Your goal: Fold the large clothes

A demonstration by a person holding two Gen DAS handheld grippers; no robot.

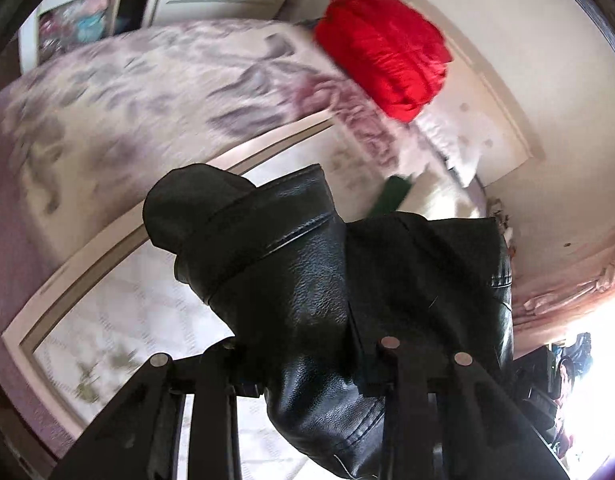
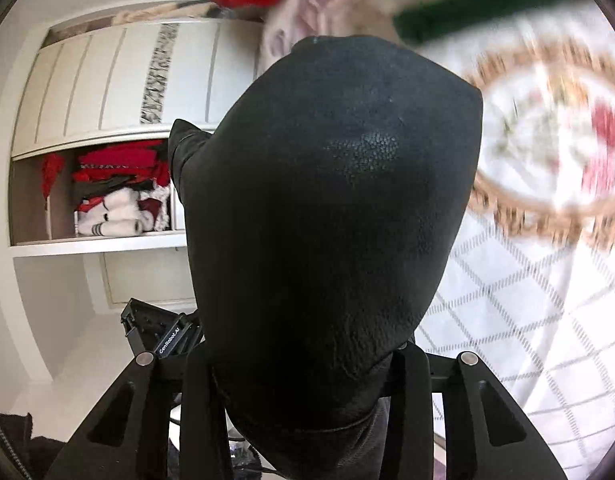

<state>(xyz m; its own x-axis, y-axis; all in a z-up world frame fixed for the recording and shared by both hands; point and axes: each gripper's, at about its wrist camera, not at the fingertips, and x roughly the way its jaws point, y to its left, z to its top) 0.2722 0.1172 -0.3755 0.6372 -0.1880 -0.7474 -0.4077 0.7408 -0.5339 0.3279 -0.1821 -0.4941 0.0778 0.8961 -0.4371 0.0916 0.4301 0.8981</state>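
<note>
We see our left gripper (image 1: 307,364) low in its view, at 6 o'clock. Its two black fingers (image 1: 403,392) are squeezed on a black leather jacket (image 1: 291,280). The jacket bunches up from the fingers toward the middle, with a seam running across it and a rounded lump at 10 o'clock.

Behind it, at 1 o'clock, sits a red bundle (image 1: 383,48) on a flowery bedspread (image 1: 139,96). A small green thing (image 1: 391,196) peeks out just above the jacket. A white cloth with grey lines (image 1: 127,312) lies at 8 o'clock.

Our right gripper (image 2: 307,368) also clamps the black leather jacket (image 2: 331,208). Here the jacket fills the middle like a big dark hump.

At 9 o'clock there is a white cupboard (image 2: 107,84) with red and white folded clothes (image 2: 119,192) on an open shelf. At 3 o'clock lies a blurry white cloth with a gold ring pattern (image 2: 547,140). The other gripper shows at 8 o'clock, beside the jacket.
</note>
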